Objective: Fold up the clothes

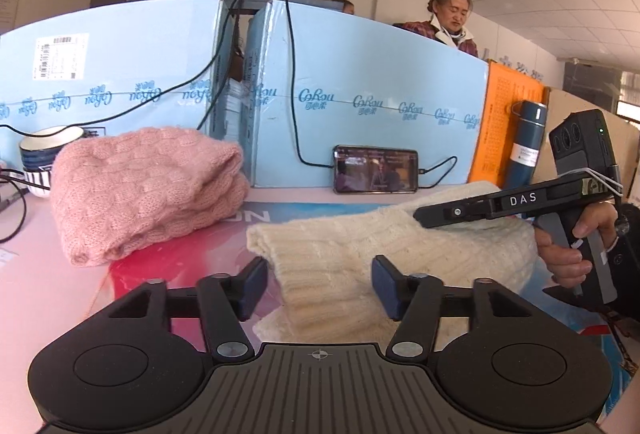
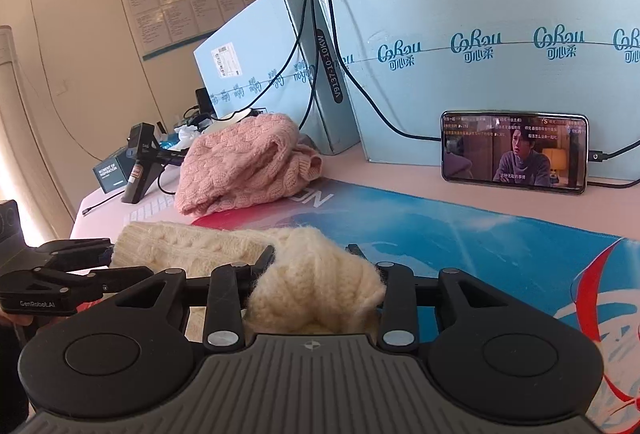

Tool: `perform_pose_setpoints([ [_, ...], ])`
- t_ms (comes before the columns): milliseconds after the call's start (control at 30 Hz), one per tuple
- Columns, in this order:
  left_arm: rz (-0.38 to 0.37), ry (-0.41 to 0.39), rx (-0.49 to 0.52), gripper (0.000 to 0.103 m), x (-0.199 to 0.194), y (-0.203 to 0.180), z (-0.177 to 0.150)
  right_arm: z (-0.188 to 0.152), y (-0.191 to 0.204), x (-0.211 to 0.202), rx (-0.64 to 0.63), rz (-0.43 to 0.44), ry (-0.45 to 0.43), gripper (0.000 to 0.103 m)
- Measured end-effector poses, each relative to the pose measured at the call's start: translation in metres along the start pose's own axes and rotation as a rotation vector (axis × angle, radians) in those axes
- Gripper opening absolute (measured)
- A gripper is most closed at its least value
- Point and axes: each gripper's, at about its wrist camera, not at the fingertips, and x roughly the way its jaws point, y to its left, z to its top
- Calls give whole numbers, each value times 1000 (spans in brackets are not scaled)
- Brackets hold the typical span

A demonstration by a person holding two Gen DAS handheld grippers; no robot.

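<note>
A cream knit sweater (image 1: 360,246) lies bunched on the table in front of both grippers. My left gripper (image 1: 320,288) is open, its blue pads on either side of the sweater's near edge. My right gripper (image 2: 310,262) has a thick wad of the cream sweater (image 2: 312,286) between its jaws; the fingertips are hidden by the wool. The right gripper also shows in the left wrist view (image 1: 424,214), lying on the sweater. A folded pink knit sweater (image 1: 148,186) sits at the back left, also in the right wrist view (image 2: 244,162).
Light blue boxes (image 1: 360,82) wall off the back. A phone (image 2: 514,152) playing video leans on them, with cables. A blue bottle (image 1: 526,146) stands at the right, a striped bowl (image 1: 44,154) at the left. A colourful mat (image 2: 480,234) covers the table.
</note>
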Motion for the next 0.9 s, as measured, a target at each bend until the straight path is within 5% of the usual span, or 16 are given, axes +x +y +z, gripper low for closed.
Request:
perform_pose_setpoints([
  [67,69,-57,25,99,-5,-8,7,-1,-3,4,31,11,6,38],
  [167,123,-108,71,100,-6,-23,19,-1,-6,1,92,60,-5,43],
  [367,154,4,288,100,23,-77,19,3,6,-9,95,57,-27,67],
  [533,196,87,252,100,36,-82,5,3,27,-42,3,-244,-186,70],
  [633,212,101,232,100,38,-83,4,-1,28,-63,32,-155,-216,73],
  [800,233,105,203,101,38,-85,1,-15,23,-67,215,96,-145,78],
  [900,229,106,182,101,37,-84,2,-23,21,-61,262,112,-124,81],
])
